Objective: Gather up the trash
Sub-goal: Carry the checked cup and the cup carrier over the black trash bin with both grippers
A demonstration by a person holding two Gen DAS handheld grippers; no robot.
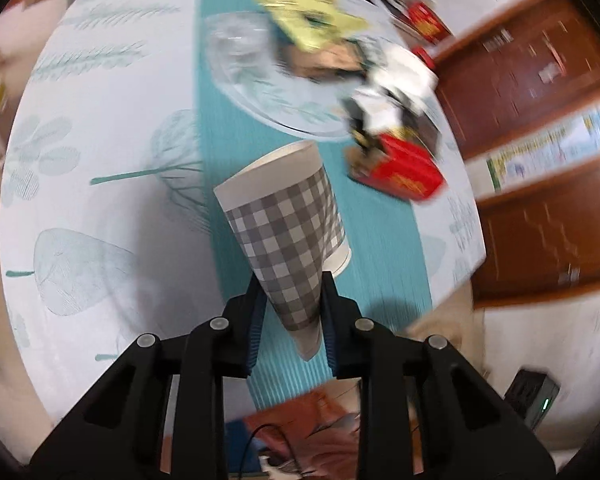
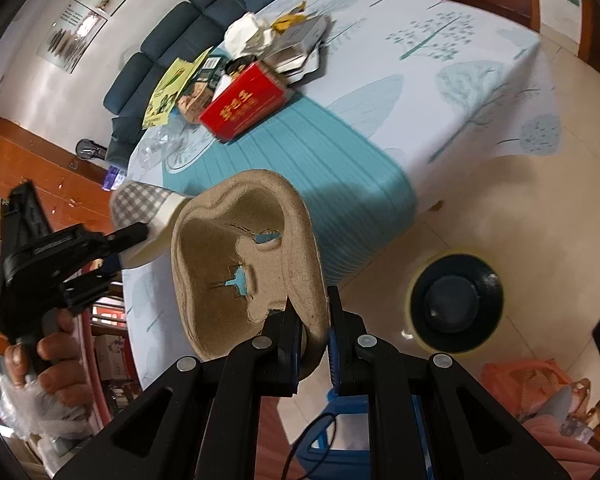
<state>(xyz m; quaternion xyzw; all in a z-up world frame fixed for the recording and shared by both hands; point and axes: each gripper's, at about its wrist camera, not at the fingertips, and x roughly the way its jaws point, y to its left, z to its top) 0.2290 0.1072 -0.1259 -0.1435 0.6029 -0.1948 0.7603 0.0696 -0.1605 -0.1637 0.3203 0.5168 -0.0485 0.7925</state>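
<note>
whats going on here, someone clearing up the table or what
A person is clearing trash off a table with a hand-held gripper in each hand. The left hand-held gripper is shut on a grey checked paper cup. The right hand-held gripper is shut on the rim of a torn brown pulp tray. A red box, crumpled paper and wrappers still sit on the table, and a black bin stands on the floor.

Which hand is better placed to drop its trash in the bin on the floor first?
Right. The right gripper holds the pulp tray beside the bin; the left gripper, gripping the paper cup, is over the table.
</note>
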